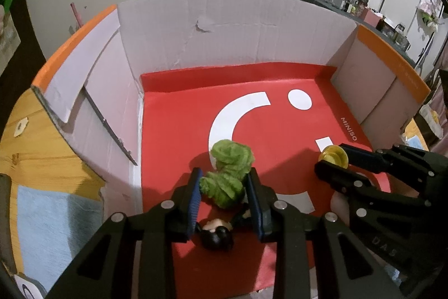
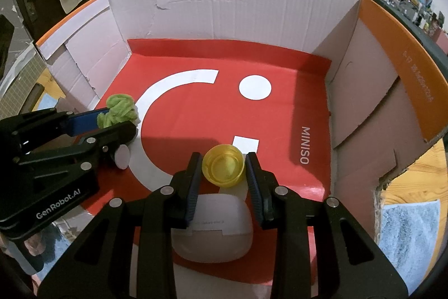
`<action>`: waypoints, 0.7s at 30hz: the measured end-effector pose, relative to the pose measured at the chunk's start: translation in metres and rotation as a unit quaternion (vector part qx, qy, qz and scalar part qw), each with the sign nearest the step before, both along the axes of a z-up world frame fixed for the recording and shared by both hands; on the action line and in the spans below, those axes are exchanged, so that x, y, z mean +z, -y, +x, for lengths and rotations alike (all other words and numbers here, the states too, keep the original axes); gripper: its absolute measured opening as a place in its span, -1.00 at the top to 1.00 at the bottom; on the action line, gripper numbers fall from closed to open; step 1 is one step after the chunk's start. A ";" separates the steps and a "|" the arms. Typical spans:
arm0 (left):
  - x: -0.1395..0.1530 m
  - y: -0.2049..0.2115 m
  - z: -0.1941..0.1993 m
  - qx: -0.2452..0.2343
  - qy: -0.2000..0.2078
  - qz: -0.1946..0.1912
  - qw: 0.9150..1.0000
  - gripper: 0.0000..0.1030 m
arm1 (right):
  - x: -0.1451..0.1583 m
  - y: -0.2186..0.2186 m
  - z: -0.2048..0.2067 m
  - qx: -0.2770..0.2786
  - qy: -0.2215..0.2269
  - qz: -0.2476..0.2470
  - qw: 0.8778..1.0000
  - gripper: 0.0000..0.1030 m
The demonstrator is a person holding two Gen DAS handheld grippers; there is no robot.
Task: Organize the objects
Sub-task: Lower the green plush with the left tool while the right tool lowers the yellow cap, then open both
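Over the red sheet in the cardboard box, both grippers hold small things.

Left gripper — jaws nearly closed, clamped on a green plush at the near left; under it lies a dark-haired doll, seemingly loose. Right gripper grips a yellow cup, mouth facing the camera, near the middle — above a white case on the sheet.
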State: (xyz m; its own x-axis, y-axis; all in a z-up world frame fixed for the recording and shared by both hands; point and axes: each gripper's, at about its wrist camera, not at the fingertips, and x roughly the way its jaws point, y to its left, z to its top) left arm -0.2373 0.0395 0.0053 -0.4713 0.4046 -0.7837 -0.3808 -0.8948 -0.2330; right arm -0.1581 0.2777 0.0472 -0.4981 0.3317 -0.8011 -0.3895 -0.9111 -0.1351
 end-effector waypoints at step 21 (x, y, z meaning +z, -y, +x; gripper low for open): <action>0.009 0.001 0.005 0.003 -0.017 0.005 1.000 0.16 | 0.003 0.007 0.002 -0.003 -0.001 0.006 1.000 0.41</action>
